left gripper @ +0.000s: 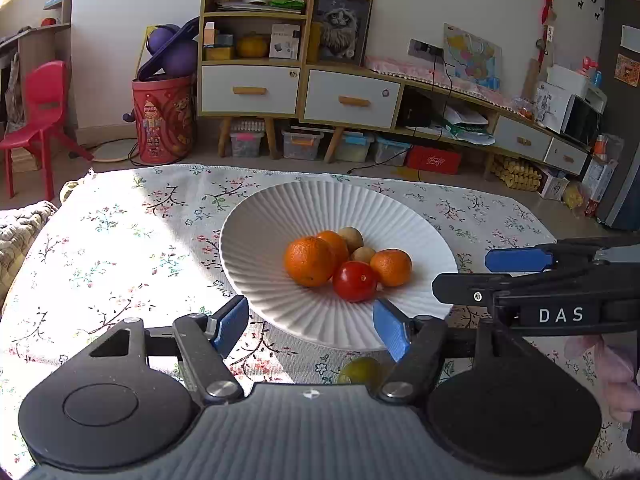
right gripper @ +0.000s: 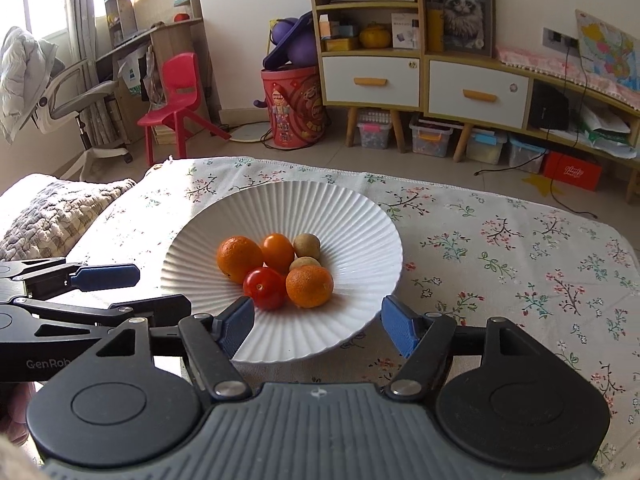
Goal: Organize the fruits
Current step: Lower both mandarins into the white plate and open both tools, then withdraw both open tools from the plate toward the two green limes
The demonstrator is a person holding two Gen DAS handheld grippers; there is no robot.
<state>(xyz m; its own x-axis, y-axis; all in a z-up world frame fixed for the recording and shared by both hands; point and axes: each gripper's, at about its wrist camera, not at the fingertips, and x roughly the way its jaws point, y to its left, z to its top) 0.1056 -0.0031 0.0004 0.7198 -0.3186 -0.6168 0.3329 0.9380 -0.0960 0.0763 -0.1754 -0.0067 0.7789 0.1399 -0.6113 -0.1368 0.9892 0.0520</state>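
A white ribbed plate (left gripper: pixel 280 208) (right gripper: pixel 360 216) on the floral tablecloth holds three oranges (left gripper: pixel 309 261) (right gripper: pixel 239 258), a red tomato (left gripper: pixel 354 281) (right gripper: pixel 264 288) and two small brown fruits (left gripper: pixel 351 238) (right gripper: pixel 307 245). A green fruit (left gripper: pixel 360 370) lies on the cloth just under the plate's near rim, by my left gripper. My left gripper (left gripper: pixel 312 330) is open and empty at the plate's near edge. My right gripper (right gripper: pixel 318 326) is open and empty at the near rim too. Each gripper shows in the other's view, the right one (left gripper: pixel 516 260) and the left one (right gripper: pixel 104 276).
The floral tablecloth (left gripper: pixel 120 240) (right gripper: pixel 520 260) covers the table. A quilted cushion (right gripper: pixel 60 208) lies at the left edge. Beyond the table stand a shelf unit with drawers (left gripper: pixel 256 40), a red bucket (left gripper: pixel 164 120), a red chair (right gripper: pixel 176 92) and storage boxes.
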